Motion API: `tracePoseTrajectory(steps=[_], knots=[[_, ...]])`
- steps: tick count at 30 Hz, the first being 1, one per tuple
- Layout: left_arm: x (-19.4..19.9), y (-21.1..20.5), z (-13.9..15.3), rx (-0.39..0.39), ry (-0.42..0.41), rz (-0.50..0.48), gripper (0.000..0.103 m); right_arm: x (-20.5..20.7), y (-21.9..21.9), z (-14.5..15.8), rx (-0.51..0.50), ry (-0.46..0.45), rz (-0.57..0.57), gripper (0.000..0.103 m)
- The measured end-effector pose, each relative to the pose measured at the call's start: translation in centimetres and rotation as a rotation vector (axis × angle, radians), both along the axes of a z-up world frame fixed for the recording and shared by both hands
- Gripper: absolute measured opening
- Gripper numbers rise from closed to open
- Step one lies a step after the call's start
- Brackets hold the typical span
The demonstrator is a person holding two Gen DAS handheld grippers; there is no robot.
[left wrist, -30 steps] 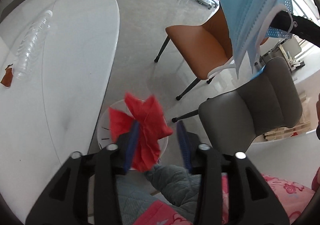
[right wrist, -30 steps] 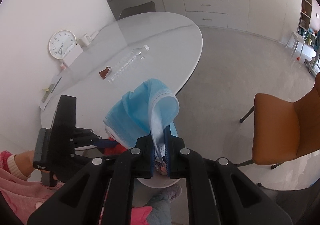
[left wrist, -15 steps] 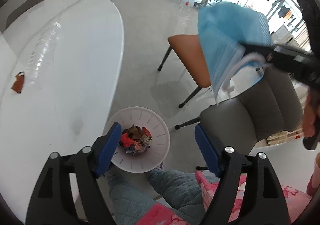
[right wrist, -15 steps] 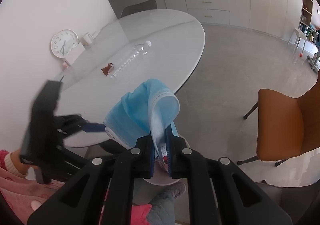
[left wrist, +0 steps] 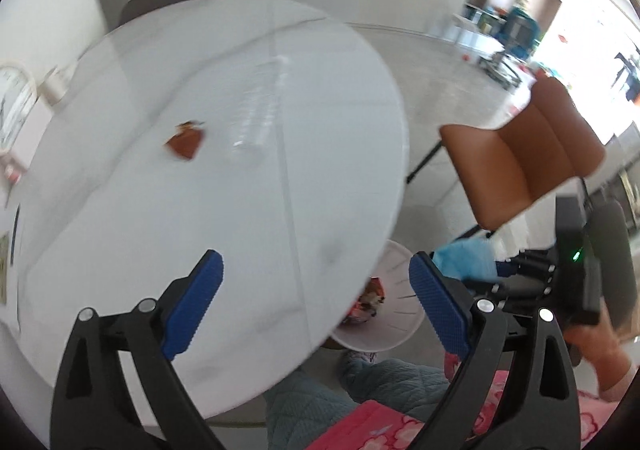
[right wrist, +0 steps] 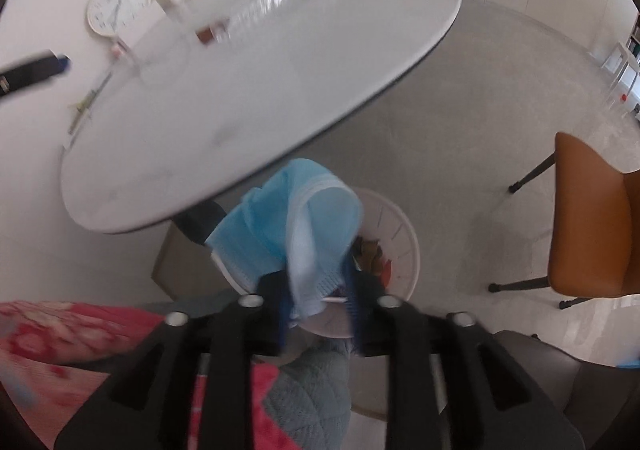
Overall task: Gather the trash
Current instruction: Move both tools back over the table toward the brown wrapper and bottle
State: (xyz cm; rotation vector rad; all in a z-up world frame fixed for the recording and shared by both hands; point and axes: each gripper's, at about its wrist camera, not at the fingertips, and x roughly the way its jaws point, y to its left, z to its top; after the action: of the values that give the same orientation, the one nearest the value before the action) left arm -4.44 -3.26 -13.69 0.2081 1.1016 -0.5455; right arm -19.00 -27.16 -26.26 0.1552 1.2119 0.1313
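My right gripper [right wrist: 318, 298] hangs just above the white trash bin [right wrist: 408, 250], and its jaws are opening. A blue face mask [right wrist: 296, 226] sits loosely between the parted pads and droops over the bin. The mask [left wrist: 466, 262] and the right gripper [left wrist: 520, 274] also show at the right of the left wrist view. My left gripper [left wrist: 316, 302] is over the near edge of the white table [left wrist: 280, 210]. Its jaws are still opening wide, with nothing between them. A brown wrapper [left wrist: 185, 140] and a clear plastic bottle [left wrist: 256, 118] lie on the table.
The bin [left wrist: 400, 326] stands on the floor by the table edge with crumpled trash [left wrist: 366, 300] inside. An orange chair [left wrist: 520, 166] stands to the right of it. A clock [right wrist: 118, 6] leans by the wall. A person's legs in pink and grey fabric are below.
The left gripper let the red wrapper fall into the bin, opened wide and swung up over the table. The right gripper sank to the bin with the mask and its jaws parted.
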Motion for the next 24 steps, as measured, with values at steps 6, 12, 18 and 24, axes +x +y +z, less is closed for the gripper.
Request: tracePoseTrajectory(steps=[6, 12, 18, 24], knots=[[1.3, 2.3, -0.7, -0.005, 0.026, 0.067, 0.09, 1.1, 0.1, -1.8, 0.035, 0.022, -0.035, 0.083], [2.6, 3.7, -0.3, 0.002, 0.008, 0.098, 0.09, 1.9, -1.9, 2.7, 0.022, -0.069, -0.136, 0.101], [4.7, 5.2, 0.0, -0.016, 0.008, 0.14, 0.091, 3.5, -3.5, 8.6, -0.007, -0.163, -0.224, 0.101], [7.5, 6.7, -0.4, -0.012, 0.01, 0.159, 0.091, 6.0, -2.4, 11.6, -0.033, -0.206, -0.253, 0.101]])
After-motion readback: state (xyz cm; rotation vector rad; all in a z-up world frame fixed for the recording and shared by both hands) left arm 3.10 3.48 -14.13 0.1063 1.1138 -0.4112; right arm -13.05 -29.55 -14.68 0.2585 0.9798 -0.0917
